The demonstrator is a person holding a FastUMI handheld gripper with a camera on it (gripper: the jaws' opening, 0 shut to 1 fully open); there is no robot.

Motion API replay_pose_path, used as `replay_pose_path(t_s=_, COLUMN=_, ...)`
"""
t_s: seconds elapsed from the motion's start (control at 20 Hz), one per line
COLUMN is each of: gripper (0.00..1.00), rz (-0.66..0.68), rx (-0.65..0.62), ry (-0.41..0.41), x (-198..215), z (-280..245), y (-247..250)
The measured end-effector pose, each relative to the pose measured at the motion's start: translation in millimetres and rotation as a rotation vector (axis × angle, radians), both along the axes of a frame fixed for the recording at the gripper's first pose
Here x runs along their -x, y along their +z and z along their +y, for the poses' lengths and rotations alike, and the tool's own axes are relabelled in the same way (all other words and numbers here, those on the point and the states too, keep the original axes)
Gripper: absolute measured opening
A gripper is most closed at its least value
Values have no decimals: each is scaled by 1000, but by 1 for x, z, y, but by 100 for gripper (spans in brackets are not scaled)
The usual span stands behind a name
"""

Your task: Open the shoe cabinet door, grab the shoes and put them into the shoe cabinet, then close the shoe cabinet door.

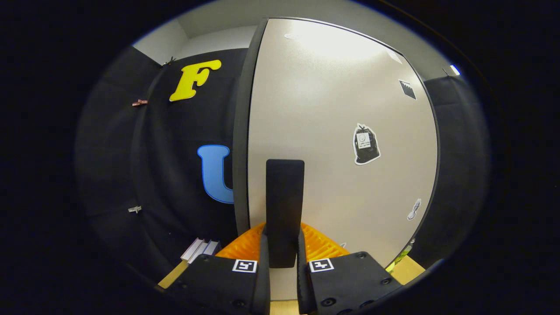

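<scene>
One shoe cabinet door (332, 109) takes up most of the gripper view: a tall, pale, glossy panel with a dark edge strip running down its left side and a bright light reflection near its top. It stands upright directly ahead of the gripper and very close to it. On the door's face there is one dark, flat, upright handle (285, 205), set toward the lower left part of the panel near the dark edge strip. The gripper (283, 258) has its two fingers drawn in tight on either side of the handle's lower end, one finger against each side, so the tongs are clamped on the handle; each finger block carries one small square marker on its top. Four stickers can be counted on the door: one large bag-shaped sticker (365, 143) to the right of the handle, one small dark sticker (407, 89) near the door's upper right edge, one small pale one (414, 209) by the lower right edge, and a faint one near the top. Left of the door hangs the black booth wall (175, 175), with two small clips pinned to it. At the foot of the wall, left of the fingers, lie a few pale flat strips (200, 250), their exact number unclear, on a tan floor surface (171, 274).
</scene>
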State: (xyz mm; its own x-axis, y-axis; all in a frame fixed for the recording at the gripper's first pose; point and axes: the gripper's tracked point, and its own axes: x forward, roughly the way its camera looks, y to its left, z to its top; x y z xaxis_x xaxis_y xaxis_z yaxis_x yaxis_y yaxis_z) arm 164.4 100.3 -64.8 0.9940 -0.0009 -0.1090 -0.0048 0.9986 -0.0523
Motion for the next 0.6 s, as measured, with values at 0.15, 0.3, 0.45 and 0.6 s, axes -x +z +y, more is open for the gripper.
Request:
replay_pose_path(t_s=0.15, gripper=28, rz=7, rx=-25, ry=23, x=15, z=0, y=2)
replay_pose_path(t_s=0.3, gripper=28, rz=9, rx=-25, ry=39, x=34, z=-8, y=4)
replay_pose_path(t_s=0.45, gripper=28, rz=21, rx=-40, ry=56, x=48, z=-12, y=5)
replay_pose_path(t_s=0.6, gripper=28, rz=31, rx=-47, ry=73, x=61, z=-16, y=8)
